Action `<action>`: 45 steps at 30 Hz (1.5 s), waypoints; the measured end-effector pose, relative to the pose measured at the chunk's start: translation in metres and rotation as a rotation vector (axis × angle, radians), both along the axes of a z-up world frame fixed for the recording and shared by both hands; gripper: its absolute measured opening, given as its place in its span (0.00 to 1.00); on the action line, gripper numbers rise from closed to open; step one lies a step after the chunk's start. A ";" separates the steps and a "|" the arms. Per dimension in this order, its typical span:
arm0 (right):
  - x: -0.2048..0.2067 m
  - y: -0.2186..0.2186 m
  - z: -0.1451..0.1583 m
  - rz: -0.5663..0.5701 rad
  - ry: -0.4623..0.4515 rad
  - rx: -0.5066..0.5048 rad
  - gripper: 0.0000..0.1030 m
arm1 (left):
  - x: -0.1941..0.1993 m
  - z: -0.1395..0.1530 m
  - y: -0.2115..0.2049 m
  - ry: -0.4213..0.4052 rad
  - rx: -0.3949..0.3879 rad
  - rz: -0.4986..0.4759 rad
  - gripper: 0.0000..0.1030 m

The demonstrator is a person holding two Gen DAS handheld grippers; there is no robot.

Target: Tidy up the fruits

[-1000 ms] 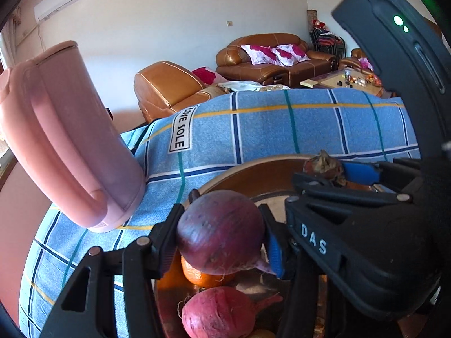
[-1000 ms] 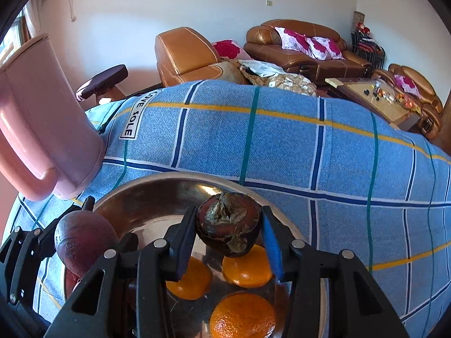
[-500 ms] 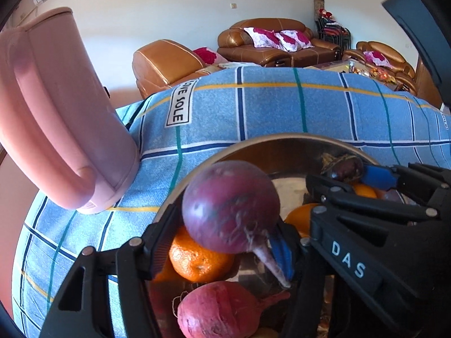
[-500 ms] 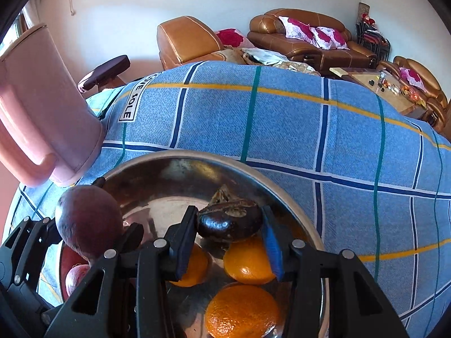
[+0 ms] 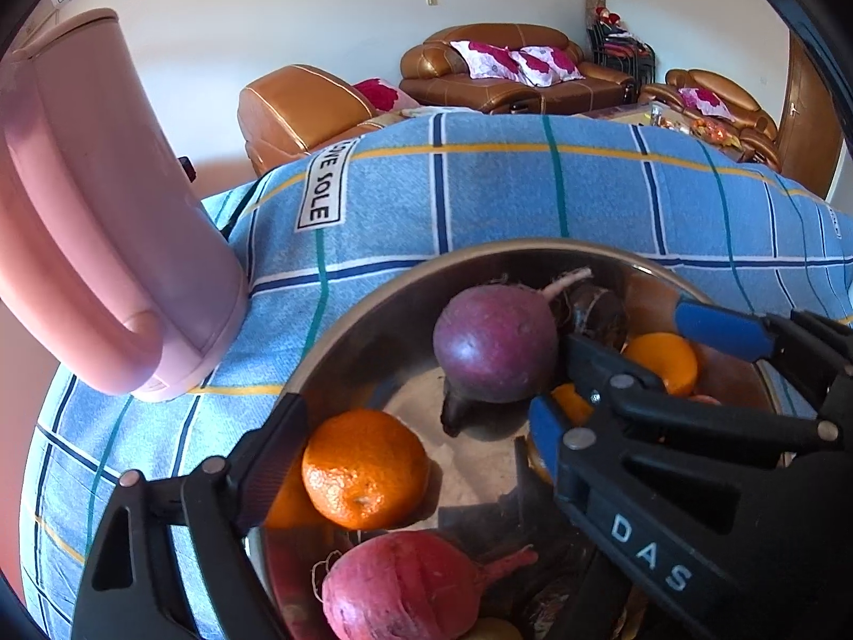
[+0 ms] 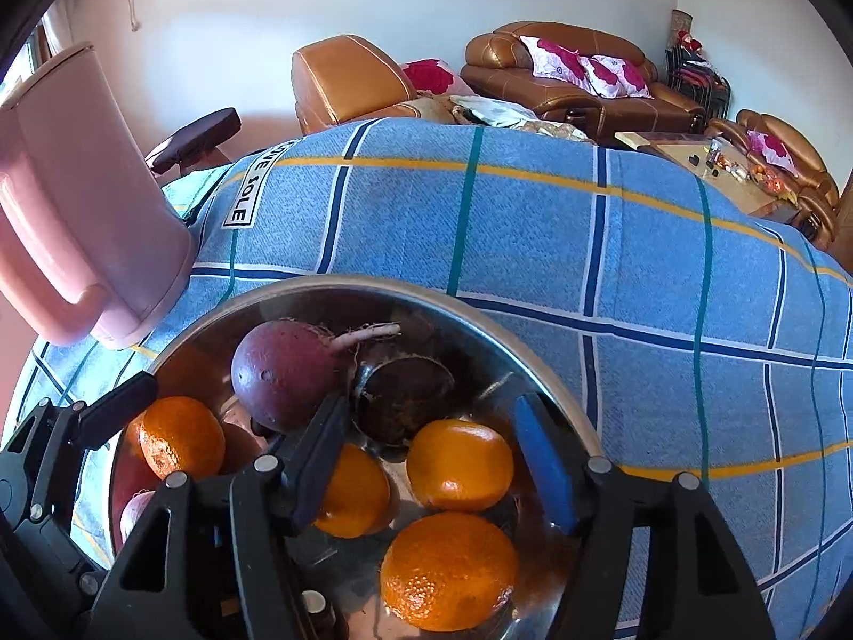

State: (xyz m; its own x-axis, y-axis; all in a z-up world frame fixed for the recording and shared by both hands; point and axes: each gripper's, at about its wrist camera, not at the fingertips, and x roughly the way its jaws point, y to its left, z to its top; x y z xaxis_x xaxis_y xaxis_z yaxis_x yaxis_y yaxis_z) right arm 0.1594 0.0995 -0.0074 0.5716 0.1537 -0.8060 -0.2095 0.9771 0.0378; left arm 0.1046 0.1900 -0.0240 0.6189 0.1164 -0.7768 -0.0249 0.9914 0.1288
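- Left gripper (image 5: 416, 437): jaws opening, nothing clamped; round purple radish (image 5: 493, 344) lies free ahead in steel bowl (image 5: 373, 309), root tip pointing away.
- Right gripper (image 6: 434, 440): jaws opening, empty; dark brown husked fruit (image 6: 402, 392) rests just ahead, touching the radish.

Blue cloth (image 6: 533, 245) checked in navy, teal, yellow and white; silver bowl (image 6: 341, 290); purple radish (image 6: 282, 373); pink jug (image 5: 96, 202).

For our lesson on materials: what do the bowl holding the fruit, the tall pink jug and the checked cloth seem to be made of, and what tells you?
Bowl: probably stainless steel, polished; its wall mirrors the fruit and glints.
Pink jug: likely moulded plastic, smooth satin finish, soft highlights on its handle.
Checked cloth: woven fabric, matt; a fine diagonal weave and a sewn label show.
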 end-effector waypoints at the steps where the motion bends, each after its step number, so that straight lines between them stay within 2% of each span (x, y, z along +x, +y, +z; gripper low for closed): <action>1: -0.001 0.000 0.001 -0.003 -0.007 -0.006 0.65 | 0.000 0.000 -0.002 0.002 0.009 -0.003 0.89; 2: -0.002 -0.001 0.001 -0.006 -0.016 -0.007 0.65 | 0.000 0.001 -0.002 0.000 0.011 -0.004 0.90; 4: -0.008 -0.005 0.005 -0.016 -0.040 -0.003 0.65 | -0.001 0.002 -0.002 -0.004 0.017 0.005 0.99; 10: -0.022 -0.016 0.014 -0.057 -0.127 0.039 0.67 | -0.006 0.009 0.008 -0.055 -0.012 0.060 1.00; 17: -0.040 -0.028 0.015 -0.105 -0.251 0.086 0.70 | -0.019 0.017 -0.006 -0.188 0.172 0.120 1.00; 21: -0.055 -0.032 0.014 -0.143 -0.346 0.096 0.72 | -0.025 0.019 -0.013 -0.251 0.313 0.139 1.00; 23: -0.063 -0.032 0.017 -0.145 -0.399 0.097 0.74 | -0.027 0.018 -0.014 -0.261 0.340 0.142 1.00; 26: -0.065 -0.025 0.019 -0.120 -0.420 0.051 0.77 | -0.031 0.020 -0.010 -0.272 0.333 0.148 1.00; 31: -0.075 -0.027 0.022 -0.107 -0.466 0.064 0.77 | -0.041 0.020 -0.007 -0.307 0.310 0.170 1.00; 36: -0.082 -0.030 0.024 -0.108 -0.485 0.075 0.77 | -0.043 0.013 -0.001 -0.283 0.228 0.165 1.00; 38: -0.084 -0.032 0.024 -0.102 -0.483 0.086 0.77 | -0.047 0.013 0.000 -0.305 0.213 0.162 1.00; 42: -0.090 -0.035 0.023 -0.096 -0.470 0.103 0.77 | -0.058 0.017 0.007 -0.326 0.086 0.128 1.00; 45: -0.098 -0.038 0.023 -0.100 -0.482 0.111 0.77 | -0.068 0.018 0.007 -0.346 0.046 0.130 1.00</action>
